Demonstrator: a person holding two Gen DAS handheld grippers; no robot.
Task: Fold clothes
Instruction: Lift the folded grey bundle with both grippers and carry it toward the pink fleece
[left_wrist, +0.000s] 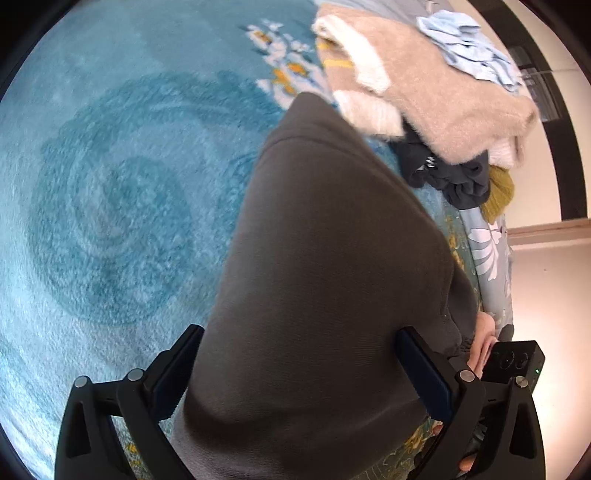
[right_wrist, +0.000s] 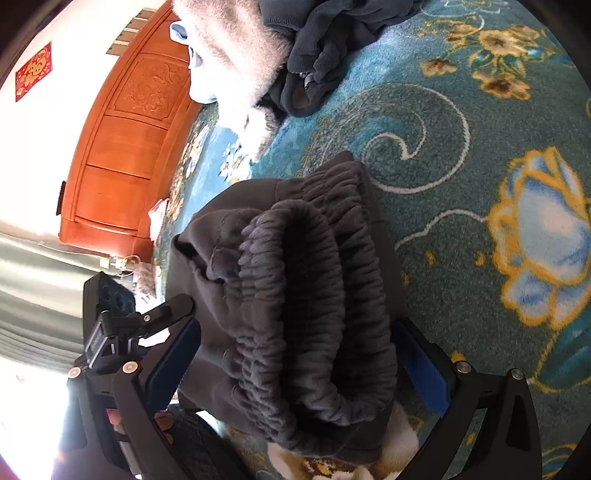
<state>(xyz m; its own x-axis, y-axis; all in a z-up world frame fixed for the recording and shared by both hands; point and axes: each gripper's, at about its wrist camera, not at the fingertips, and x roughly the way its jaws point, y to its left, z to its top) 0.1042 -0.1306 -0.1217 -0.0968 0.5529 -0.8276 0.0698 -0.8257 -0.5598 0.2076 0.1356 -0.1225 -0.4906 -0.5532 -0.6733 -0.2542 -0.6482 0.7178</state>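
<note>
Near the bed's edge, both grippers, left gripper (left_wrist: 299, 373) and right gripper (right_wrist: 295, 362), are pinching dark grey sweatpants (left_wrist: 325, 258) (bulky waistband (right_wrist: 306, 295) risks slipping free).

A plush teal blanket (left_wrist: 110, 192) with swirl patterns and blue-and-gold flowers covers the surface in both views. In the right wrist view, a carved orange-brown wooden headboard (right_wrist: 125, 147) stands against a white wall (right_wrist: 74, 55), which carries a small red paper decoration (right_wrist: 34, 72). Pale grey curtains (right_wrist: 33, 295) hang beside it, washed by very bright light. In the left wrist view, a cream wall (left_wrist: 554, 177) and a dark frame (left_wrist: 569, 162) lie beyond the blanket's edge.
</note>
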